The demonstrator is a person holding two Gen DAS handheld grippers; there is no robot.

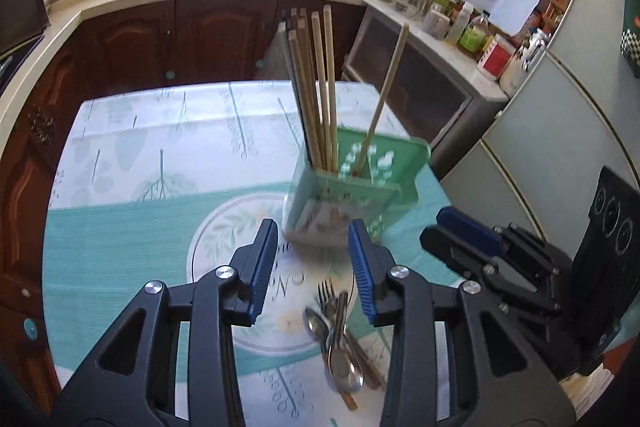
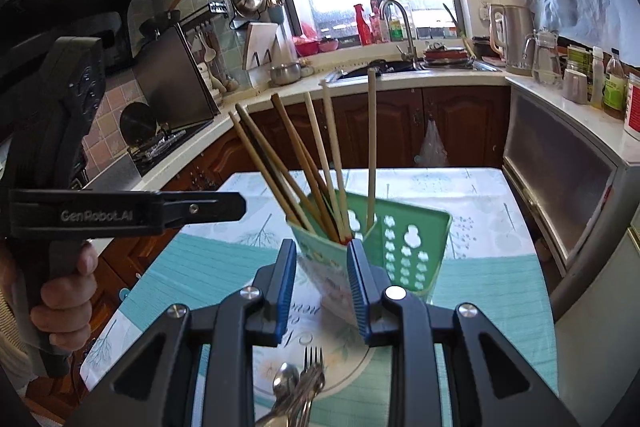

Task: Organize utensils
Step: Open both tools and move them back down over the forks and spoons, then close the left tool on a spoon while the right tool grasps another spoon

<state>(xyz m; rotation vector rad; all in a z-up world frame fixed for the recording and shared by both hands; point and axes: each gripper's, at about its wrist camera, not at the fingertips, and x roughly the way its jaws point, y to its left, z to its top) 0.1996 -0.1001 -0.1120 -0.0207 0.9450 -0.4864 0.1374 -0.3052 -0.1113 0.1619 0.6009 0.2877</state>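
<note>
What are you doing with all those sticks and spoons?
A person is tidying utensils on the table, with a two-finger gripper in each hand. The chopsticks already stand in the green holder. Forks and spoons lie in a small pile on the tablecloth in front of it. The left gripper and the right gripper are both open and empty, hovering near the holder above the pile.
</note>
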